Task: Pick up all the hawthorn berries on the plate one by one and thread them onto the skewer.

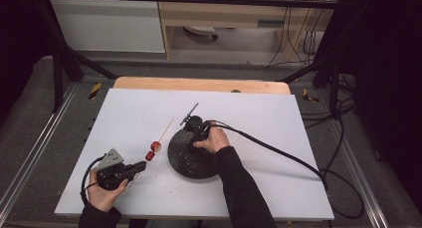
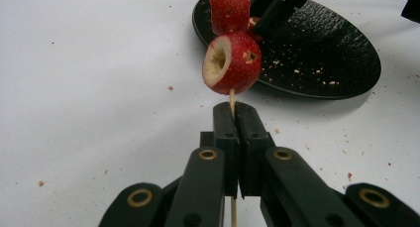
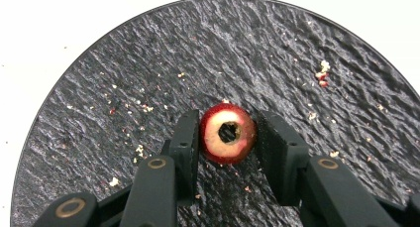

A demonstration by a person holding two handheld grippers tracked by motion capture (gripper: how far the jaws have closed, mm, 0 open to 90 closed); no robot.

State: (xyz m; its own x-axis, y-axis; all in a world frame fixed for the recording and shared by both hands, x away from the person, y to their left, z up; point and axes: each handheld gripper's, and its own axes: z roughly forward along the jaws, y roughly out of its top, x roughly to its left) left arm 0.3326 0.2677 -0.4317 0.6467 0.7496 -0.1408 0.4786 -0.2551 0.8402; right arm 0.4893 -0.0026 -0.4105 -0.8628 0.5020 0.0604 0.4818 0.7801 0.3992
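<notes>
Red cored fruit (image 3: 228,133) is clamped by right gripper (image 3: 227,138) on black plate (image 3: 124,78); if squeezed too hard, pulp could be crushed. Left gripper (image 2: 233,123) is clenched on skewer (image 2: 232,99) w/ two fruits (image 2: 233,61) just ahead of jaws; stick could be snapped or the core hole missed.

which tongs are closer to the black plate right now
Right. The right tongs are over the black plate, shut on a cored red fruit resting on it. The left tongs are off the plate to its left, clamping a skewer.
</notes>
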